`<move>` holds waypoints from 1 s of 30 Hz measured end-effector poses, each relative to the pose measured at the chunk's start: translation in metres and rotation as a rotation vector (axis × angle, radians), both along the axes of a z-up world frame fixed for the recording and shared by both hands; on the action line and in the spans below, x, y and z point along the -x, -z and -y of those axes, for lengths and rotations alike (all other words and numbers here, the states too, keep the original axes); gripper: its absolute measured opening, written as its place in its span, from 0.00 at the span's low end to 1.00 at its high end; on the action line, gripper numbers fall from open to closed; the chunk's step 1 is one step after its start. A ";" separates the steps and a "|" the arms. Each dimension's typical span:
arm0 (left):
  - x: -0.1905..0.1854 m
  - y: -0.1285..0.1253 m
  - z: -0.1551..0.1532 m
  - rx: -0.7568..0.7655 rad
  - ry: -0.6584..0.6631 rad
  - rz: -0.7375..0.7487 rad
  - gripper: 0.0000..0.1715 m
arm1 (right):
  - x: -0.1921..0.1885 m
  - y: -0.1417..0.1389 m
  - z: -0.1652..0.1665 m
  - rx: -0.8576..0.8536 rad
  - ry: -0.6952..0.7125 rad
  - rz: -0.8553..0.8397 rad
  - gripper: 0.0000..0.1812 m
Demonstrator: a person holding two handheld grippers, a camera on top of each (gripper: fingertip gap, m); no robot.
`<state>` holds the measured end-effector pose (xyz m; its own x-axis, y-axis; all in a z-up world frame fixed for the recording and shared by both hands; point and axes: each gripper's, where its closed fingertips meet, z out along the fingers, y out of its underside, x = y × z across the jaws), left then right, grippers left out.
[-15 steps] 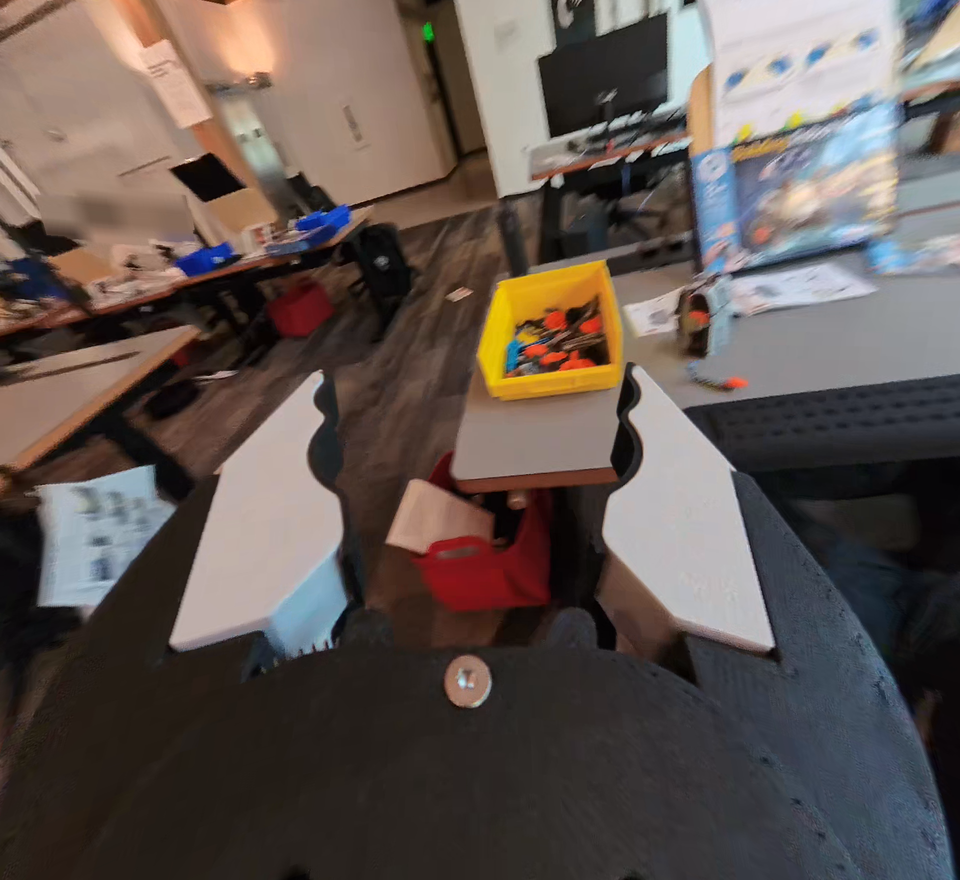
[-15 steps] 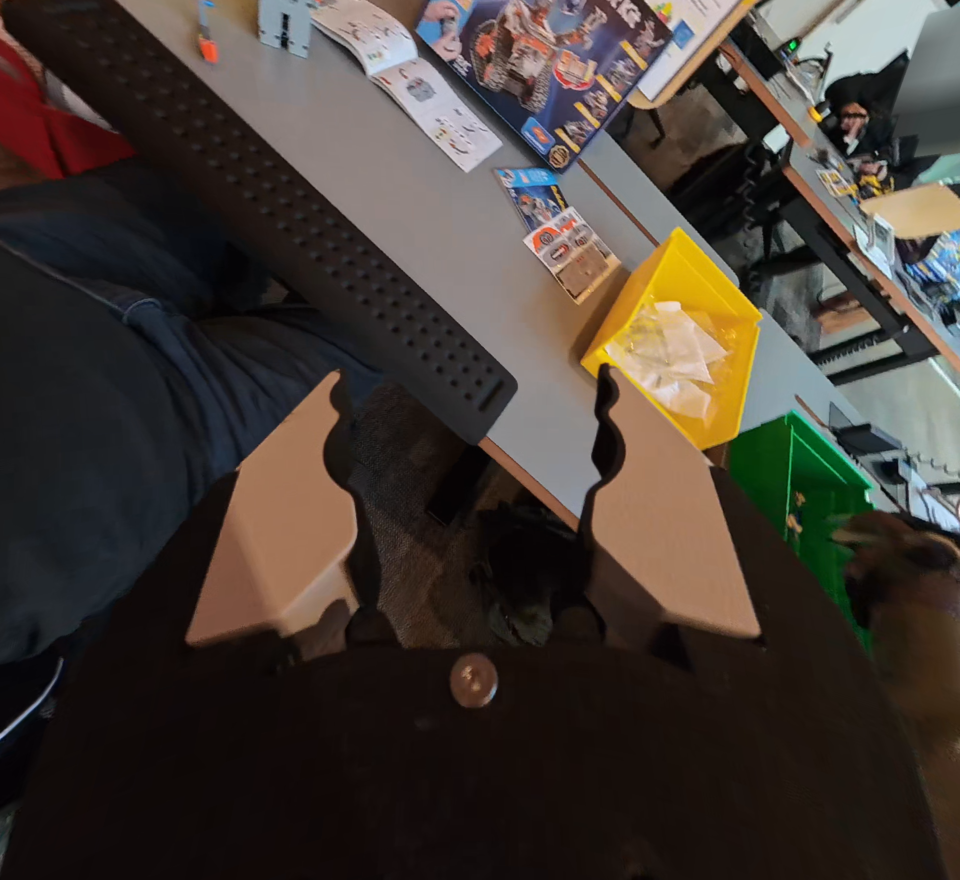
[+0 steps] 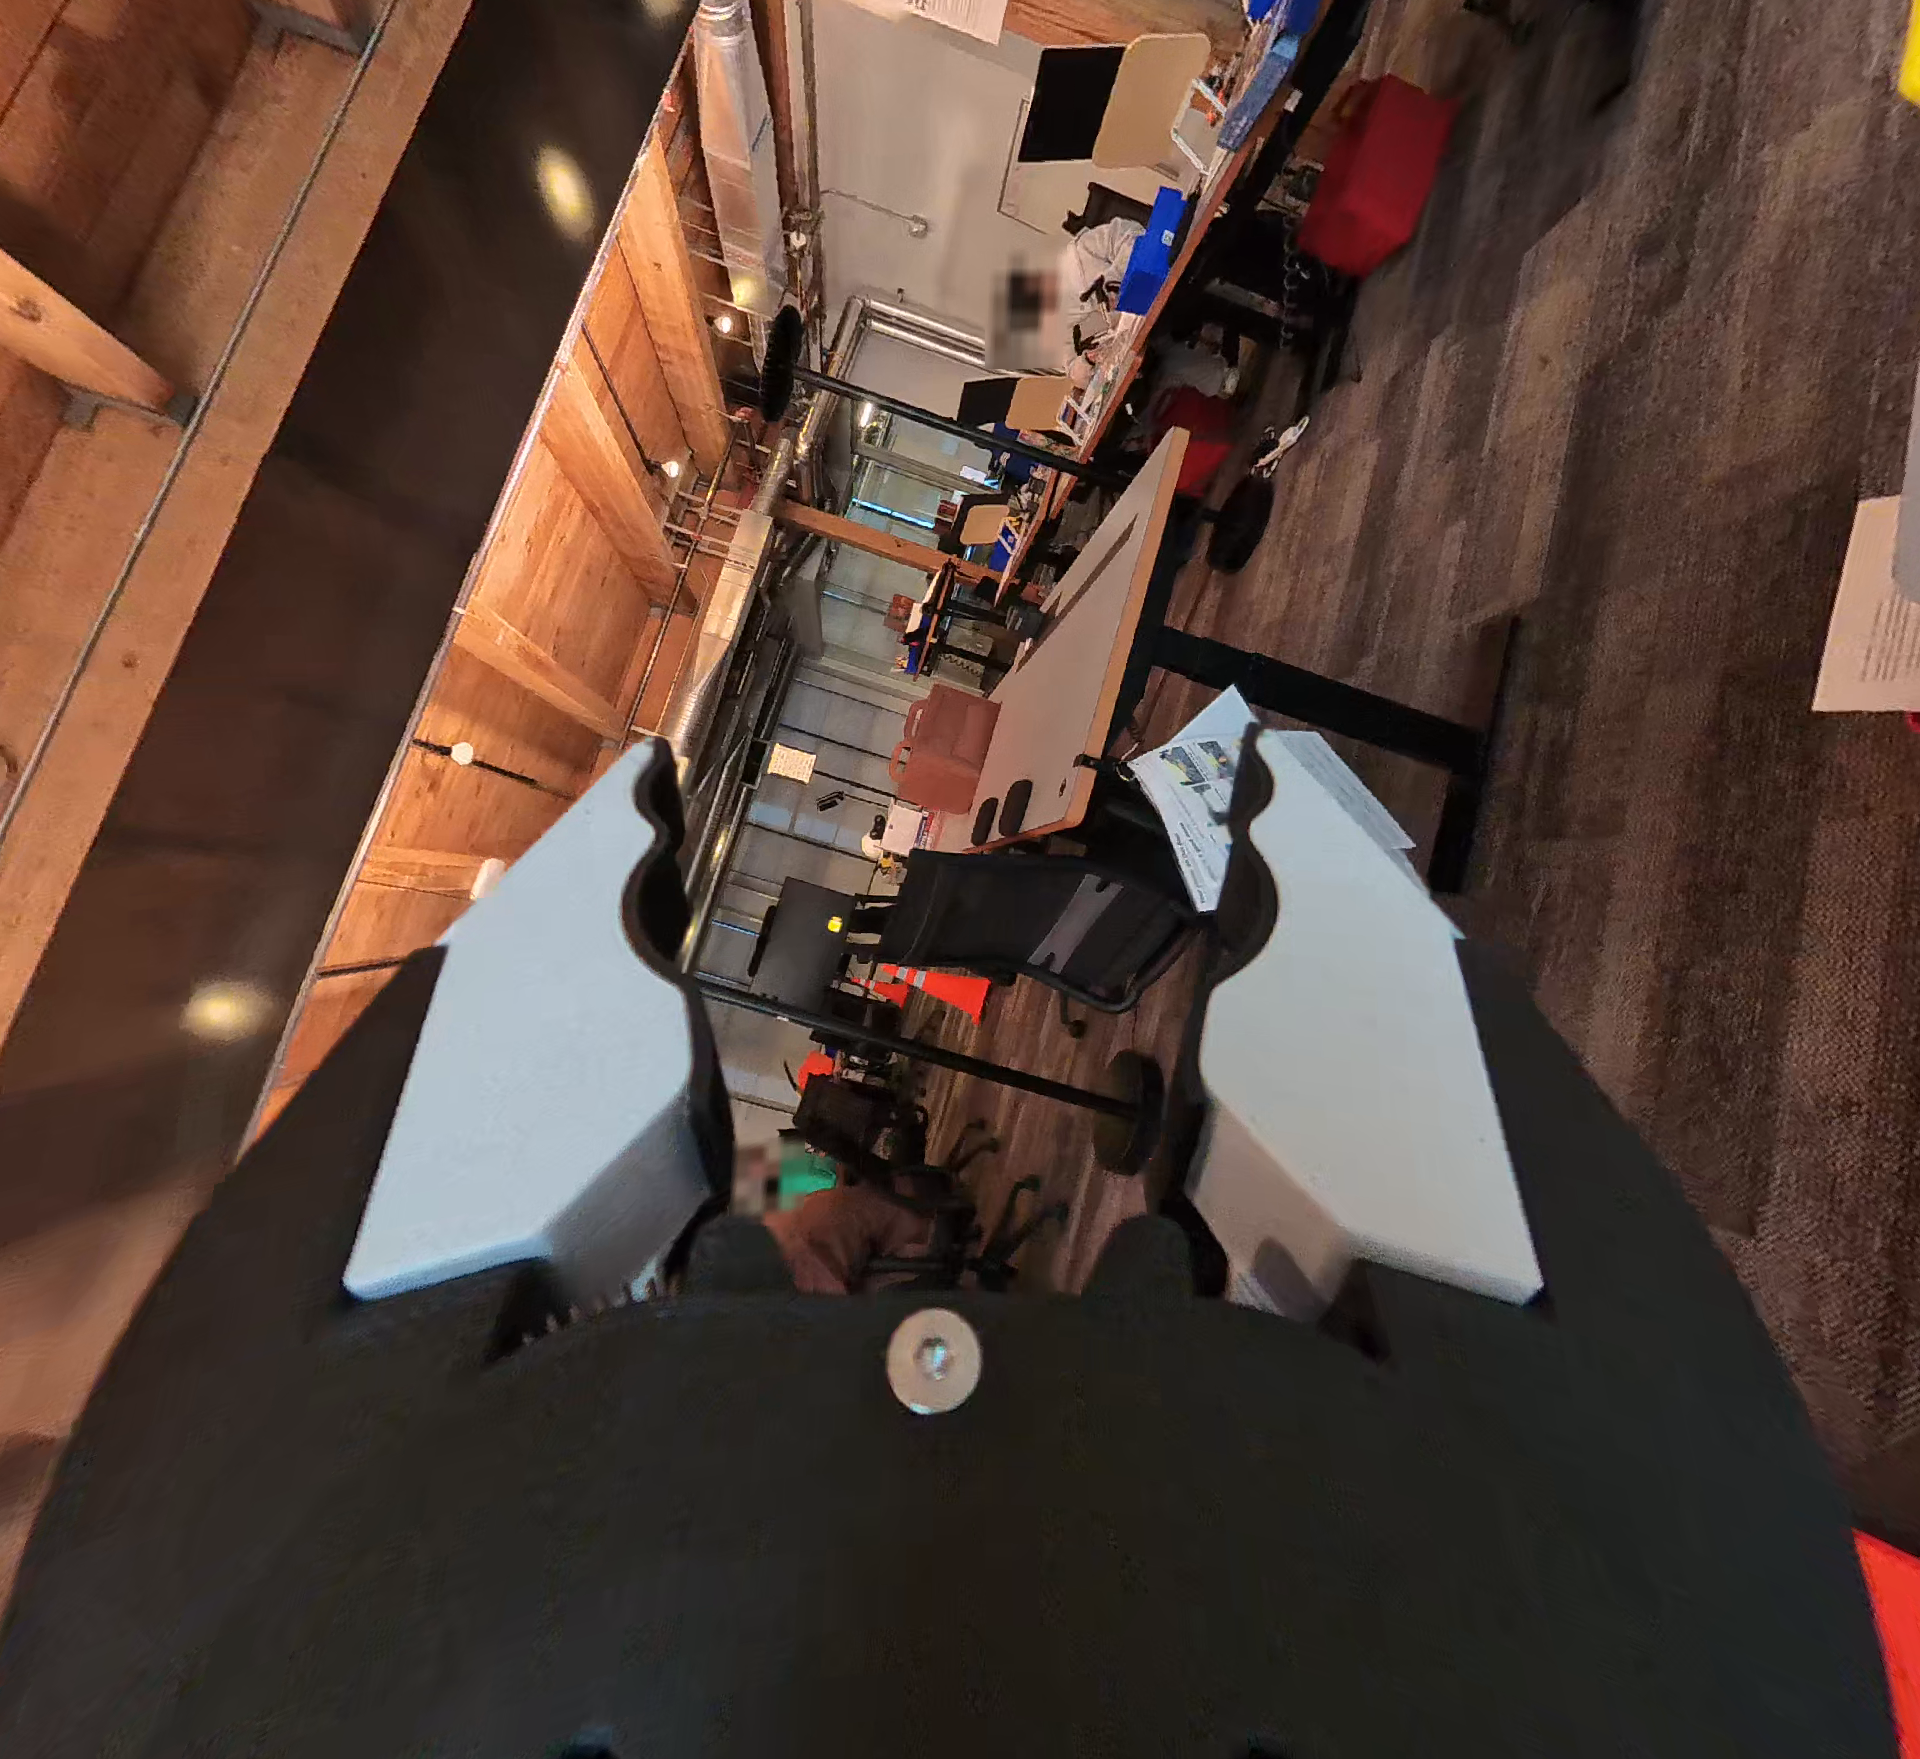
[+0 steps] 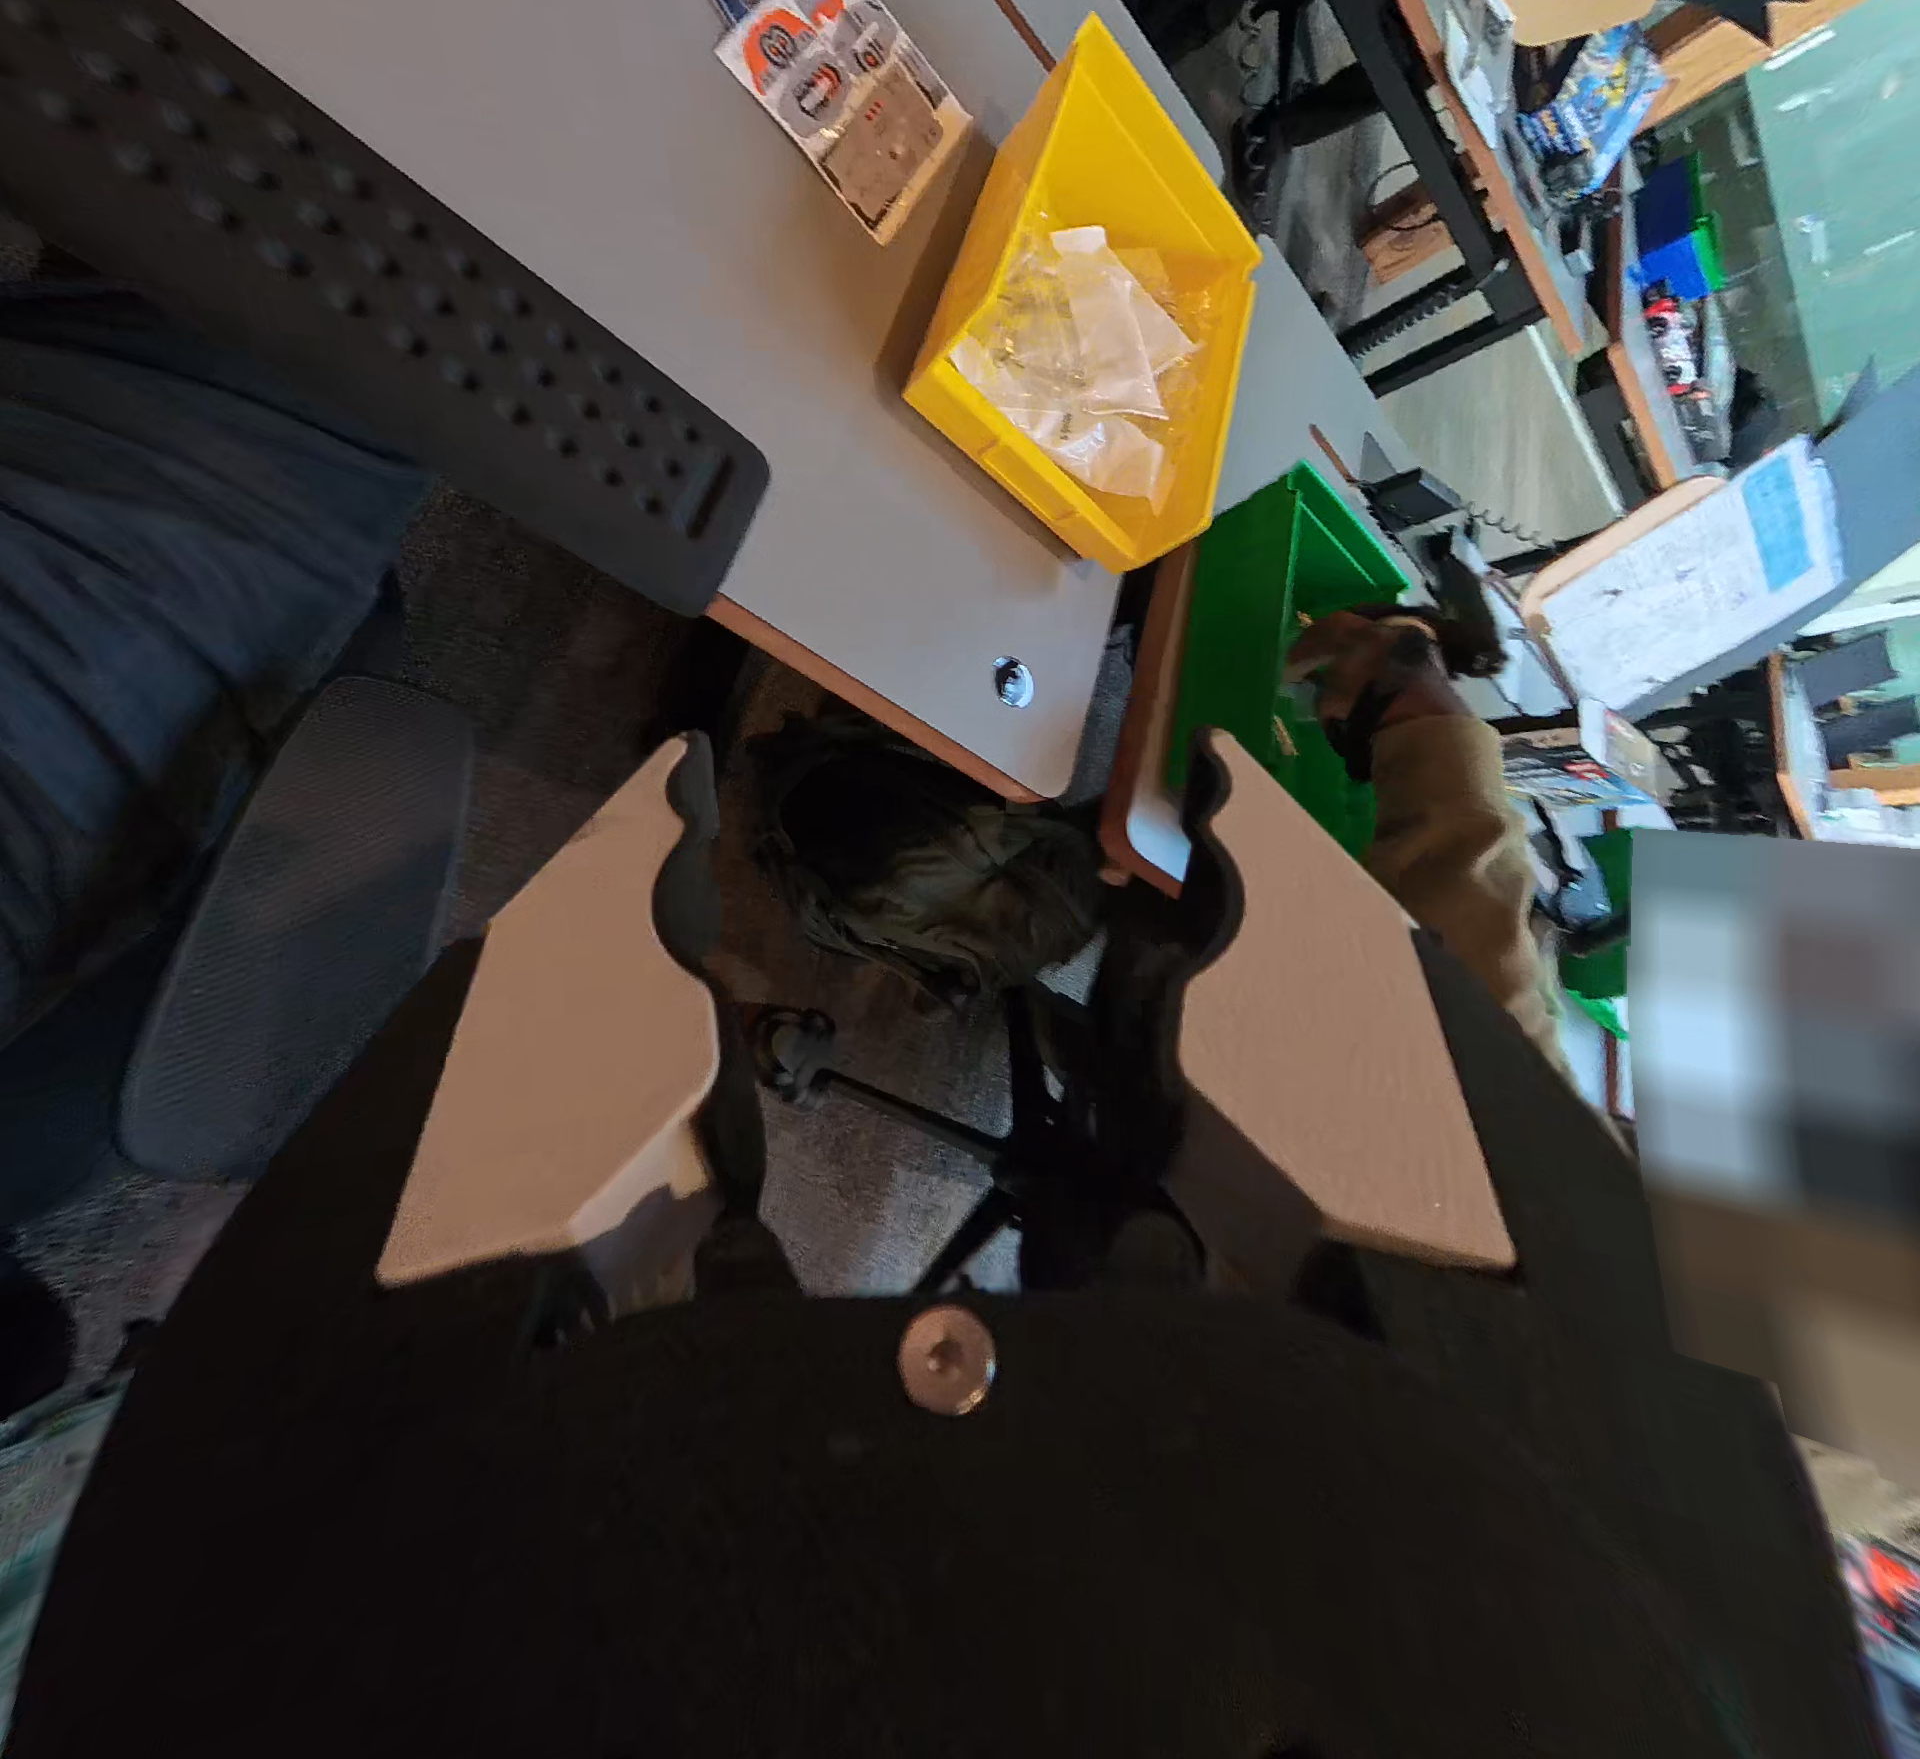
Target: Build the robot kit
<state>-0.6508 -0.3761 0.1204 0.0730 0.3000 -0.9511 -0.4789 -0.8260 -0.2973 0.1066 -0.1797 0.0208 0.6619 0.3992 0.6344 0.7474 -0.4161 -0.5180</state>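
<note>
In the left wrist view, the left gripper (image 3: 951, 774) is held in free air with its jaws spread wide and nothing between them. The camera is rolled sideways: a wooden ceiling (image 3: 582, 421) fills the left of the frame and dark carpeted floor (image 3: 1683, 483) the right. Beyond the fingertips stand a light-topped table (image 3: 1091, 649) on a black frame, a black chair (image 3: 1029, 920) and a printed paper sheet (image 3: 1195, 795) just behind the right finger. A red bin (image 3: 1377, 171) sits on the floor farther off. In the right wrist view, the right gripper (image 4: 951, 764) is likewise open and empty, held above the floor just off the corner of a grey table (image 4: 582, 182). On that table lie a black perforated mat (image 4: 343, 255), a yellow bin (image 4: 1091, 192) holding clear plastic bags (image 4: 1081, 369), and two printed leaflets (image 4: 842, 99) beside the bin. A green bin (image 4: 1257, 639) stands past the table corner, near the right finger. A dark bag (image 4: 935, 868) lies on the floor between the fingers.
</note>
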 end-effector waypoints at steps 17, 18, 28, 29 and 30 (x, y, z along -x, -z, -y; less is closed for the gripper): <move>-0.112 -0.103 0.015 -0.159 0.688 1.010 0.62 | 0.043 -0.213 0.046 0.047 -0.260 0.002 0.48; -0.116 -0.110 0.017 -0.158 0.707 1.066 0.62 | 0.043 -0.214 0.054 0.137 -0.269 0.005 0.48; -0.123 -0.150 0.012 0.036 0.776 1.039 0.69 | 0.034 -0.249 0.051 0.343 -0.355 0.151 0.49; -0.126 -0.155 0.005 0.039 0.804 1.052 0.69 | 0.044 -0.251 0.045 0.336 -0.391 0.121 0.48; -0.131 -0.157 -0.002 0.056 0.828 1.067 0.69 | 0.052 -0.252 0.040 0.344 -0.419 0.106 0.49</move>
<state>-0.5201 -0.3738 0.2772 0.9169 -0.2290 -0.3269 -0.3967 -0.4328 -0.8095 0.0544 -0.2192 0.2727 0.3417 0.8107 0.4754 0.9261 -0.2042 -0.3173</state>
